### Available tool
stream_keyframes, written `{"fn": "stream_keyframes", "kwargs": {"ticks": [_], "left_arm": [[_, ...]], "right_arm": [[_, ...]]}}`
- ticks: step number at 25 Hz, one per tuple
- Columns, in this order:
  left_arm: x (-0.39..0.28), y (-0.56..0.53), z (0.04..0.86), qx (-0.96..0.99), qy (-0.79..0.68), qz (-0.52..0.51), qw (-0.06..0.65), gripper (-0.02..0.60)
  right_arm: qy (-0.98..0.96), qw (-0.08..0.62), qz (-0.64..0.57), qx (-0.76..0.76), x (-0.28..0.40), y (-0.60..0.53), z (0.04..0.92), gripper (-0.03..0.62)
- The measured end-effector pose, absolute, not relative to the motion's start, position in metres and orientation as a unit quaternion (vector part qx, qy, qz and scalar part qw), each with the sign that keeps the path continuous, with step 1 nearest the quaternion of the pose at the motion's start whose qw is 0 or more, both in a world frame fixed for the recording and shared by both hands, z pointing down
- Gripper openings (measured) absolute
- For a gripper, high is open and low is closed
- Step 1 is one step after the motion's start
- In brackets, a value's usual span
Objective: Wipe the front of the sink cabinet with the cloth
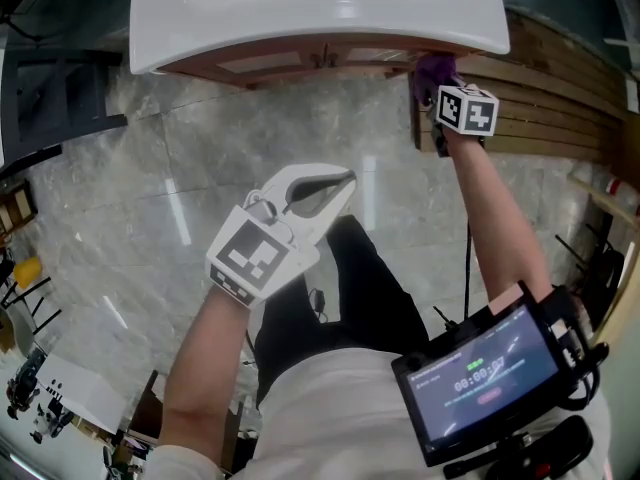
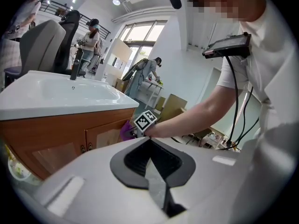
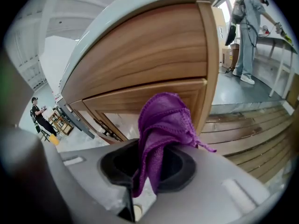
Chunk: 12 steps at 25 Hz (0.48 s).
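The sink cabinet (image 1: 300,63) shows its wood front under a white basin (image 1: 320,8). At the cabinet's right corner my right gripper (image 1: 440,88) is shut on a purple cloth (image 1: 433,70), which is up against the wood. In the right gripper view the cloth (image 3: 163,125) bunches out of the jaws of the right gripper (image 3: 154,150), just before the cabinet door (image 3: 154,97). My left gripper (image 1: 343,181) hangs shut and empty over the floor, away from the cabinet. The left gripper view shows the left gripper (image 2: 150,141), the cabinet (image 2: 60,141) and the cloth (image 2: 125,130).
A slatted wooden platform (image 1: 560,98) lies right of the cabinet. Grey marble floor (image 1: 150,188) spreads in front. A screen (image 1: 490,378) hangs on the person's chest. An office chair (image 2: 44,45) and people stand beyond the basin.
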<state>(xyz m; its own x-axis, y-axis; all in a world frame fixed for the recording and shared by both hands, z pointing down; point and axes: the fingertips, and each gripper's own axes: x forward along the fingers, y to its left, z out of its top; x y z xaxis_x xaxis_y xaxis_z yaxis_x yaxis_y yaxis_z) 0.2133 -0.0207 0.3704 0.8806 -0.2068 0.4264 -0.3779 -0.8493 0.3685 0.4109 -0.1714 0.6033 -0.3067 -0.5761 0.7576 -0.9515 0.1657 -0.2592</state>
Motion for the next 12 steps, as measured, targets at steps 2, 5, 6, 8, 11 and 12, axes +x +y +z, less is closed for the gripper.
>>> {"fn": "stream_keyframes", "kwargs": {"ticks": [2, 5, 6, 8, 11, 12], "left_arm": [[0.209, -0.019, 0.371, 0.942, -0.156, 0.189, 0.227, 0.007], [0.193, -0.02, 0.371, 0.942, -0.159, 0.189, 0.229, 0.006], [0.188, -0.019, 0.371, 0.941, -0.16, 0.189, 0.23, 0.006], [0.18, -0.017, 0.372, 0.941, -0.162, 0.189, 0.23, 0.007], [0.166, -0.013, 0.374, 0.94, -0.165, 0.187, 0.233, 0.006], [0.161, -0.012, 0.374, 0.939, -0.167, 0.187, 0.234, 0.007]], "right_arm": [[-0.725, 0.256, 0.367, 0.523, 0.398, -0.172, 0.603, 0.083], [-0.734, 0.259, 0.364, 0.511, 0.37, -0.178, 0.603, 0.083], [-0.737, 0.261, 0.363, 0.507, 0.361, -0.18, 0.603, 0.083], [-0.743, 0.263, 0.36, 0.5, 0.344, -0.183, 0.603, 0.083], [-0.748, 0.266, 0.359, 0.491, 0.321, -0.185, 0.604, 0.083], [-0.75, 0.268, 0.358, 0.487, 0.313, -0.185, 0.605, 0.083]]}}
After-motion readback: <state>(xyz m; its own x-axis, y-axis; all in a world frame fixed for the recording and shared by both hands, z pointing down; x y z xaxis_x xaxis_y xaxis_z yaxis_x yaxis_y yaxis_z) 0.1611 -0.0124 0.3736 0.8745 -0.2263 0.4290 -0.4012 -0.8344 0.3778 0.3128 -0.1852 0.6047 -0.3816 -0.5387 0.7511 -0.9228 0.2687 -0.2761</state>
